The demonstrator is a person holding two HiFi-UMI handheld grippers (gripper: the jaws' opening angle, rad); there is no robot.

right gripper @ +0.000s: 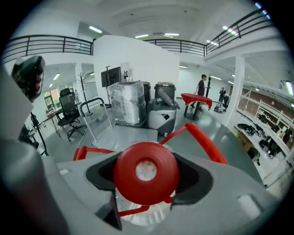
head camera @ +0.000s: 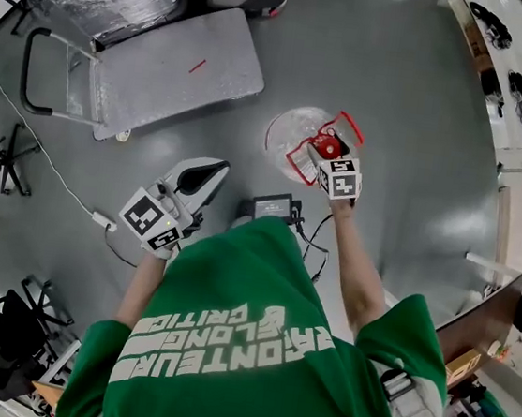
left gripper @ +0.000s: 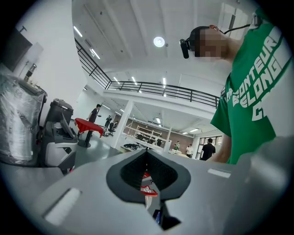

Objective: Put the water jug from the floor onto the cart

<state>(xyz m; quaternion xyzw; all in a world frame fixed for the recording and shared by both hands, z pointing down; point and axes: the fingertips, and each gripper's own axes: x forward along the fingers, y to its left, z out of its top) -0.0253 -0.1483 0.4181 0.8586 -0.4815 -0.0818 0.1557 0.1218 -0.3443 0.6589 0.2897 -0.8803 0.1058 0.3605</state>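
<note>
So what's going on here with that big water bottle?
A person in a green shirt has a hand-held gripper in each hand. The right hand-held gripper is clamped on the red cap of the water jug. The left hand-held gripper is shut and holds nothing. The cart stands nearby, with no jug on it yet.
</note>
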